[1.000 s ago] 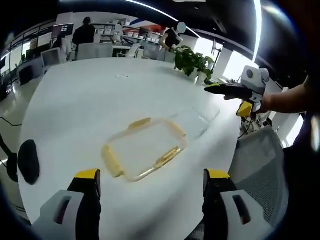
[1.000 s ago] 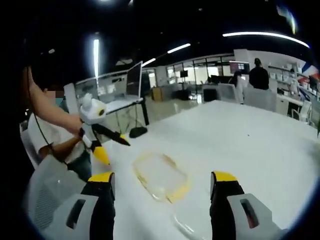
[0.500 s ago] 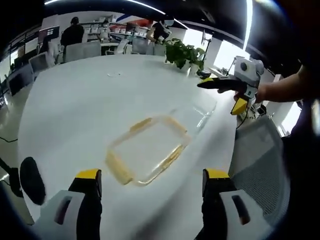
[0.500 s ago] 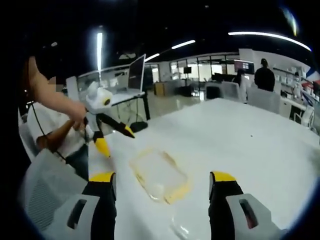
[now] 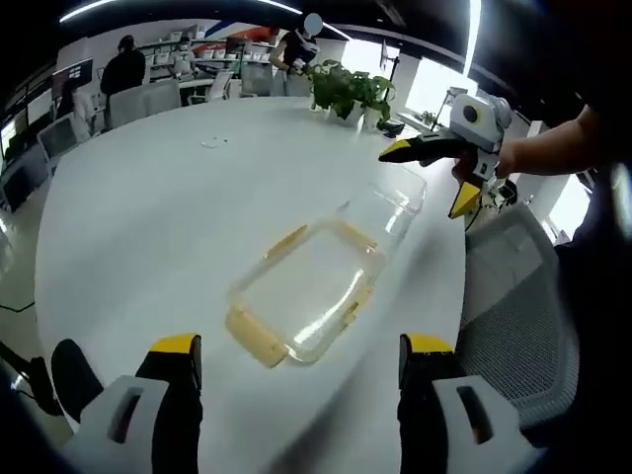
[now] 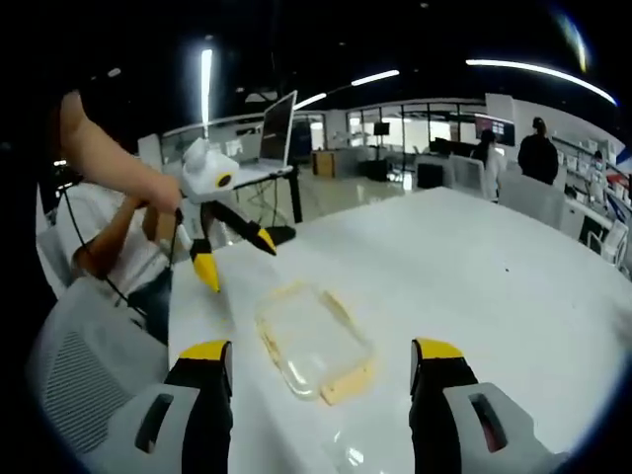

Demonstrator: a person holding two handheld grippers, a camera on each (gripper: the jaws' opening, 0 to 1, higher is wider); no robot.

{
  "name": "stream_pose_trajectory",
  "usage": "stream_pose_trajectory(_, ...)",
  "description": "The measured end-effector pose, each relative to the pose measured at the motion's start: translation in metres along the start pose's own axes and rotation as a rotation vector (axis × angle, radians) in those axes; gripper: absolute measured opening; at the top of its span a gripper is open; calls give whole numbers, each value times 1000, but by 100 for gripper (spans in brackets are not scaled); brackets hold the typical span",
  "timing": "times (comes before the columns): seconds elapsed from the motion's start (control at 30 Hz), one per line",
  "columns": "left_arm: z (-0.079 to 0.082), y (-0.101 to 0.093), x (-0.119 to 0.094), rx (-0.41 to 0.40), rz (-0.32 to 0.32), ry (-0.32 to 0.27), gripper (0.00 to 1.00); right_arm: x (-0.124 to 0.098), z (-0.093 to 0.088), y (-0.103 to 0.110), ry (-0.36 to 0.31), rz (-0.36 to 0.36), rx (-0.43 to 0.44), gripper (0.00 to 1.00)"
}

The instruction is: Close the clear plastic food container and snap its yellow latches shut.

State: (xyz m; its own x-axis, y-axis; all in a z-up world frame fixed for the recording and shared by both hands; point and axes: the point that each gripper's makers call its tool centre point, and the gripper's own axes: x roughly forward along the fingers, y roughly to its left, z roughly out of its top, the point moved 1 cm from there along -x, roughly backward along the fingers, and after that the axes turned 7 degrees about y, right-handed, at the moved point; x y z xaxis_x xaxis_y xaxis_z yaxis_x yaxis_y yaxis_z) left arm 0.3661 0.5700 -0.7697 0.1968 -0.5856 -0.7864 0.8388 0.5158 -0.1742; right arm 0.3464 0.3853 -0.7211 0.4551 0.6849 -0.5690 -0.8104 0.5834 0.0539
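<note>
Lying flat on the white bench (image 5: 148, 217), the clear container (image 5: 306, 286) sits between the two grippers, with yellow latches (image 5: 255, 341) along its edges. In the left gripper view its clear lid (image 5: 390, 202) stretches out from the far side toward the bench edge, so the box is open. The left gripper (image 5: 296, 360) hangs above the near end of the container, fingers (image 5: 178, 348) wide and holding nothing. The right gripper (image 5: 434, 173) comes in from the right of that view in a person's hand (image 5: 523, 158), above the lid's far end, its yellow-tipped fingers spread wide and empty.

In the right gripper view the container (image 6: 311, 341) lies just ahead of the right gripper (image 6: 321, 355), whose fingers (image 6: 434, 351) stand wide apart. The left gripper (image 6: 232, 252) hovers over the container's far side (not touching it). A grey mesh chair (image 5: 513, 286) stands by the bench edge, and a potted plant (image 5: 346, 94) sits at the far end.
</note>
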Motion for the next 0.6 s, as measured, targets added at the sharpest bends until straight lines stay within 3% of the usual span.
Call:
stream_pose_trajectory(0.4,0,9,9,41,-36,42,81,12,-5,-11,63,19,-64,73)
stream_pose_trajectory(0.6,-4,13,15,119,-43,88,81,19,-12,-9,110,45,-90,71)
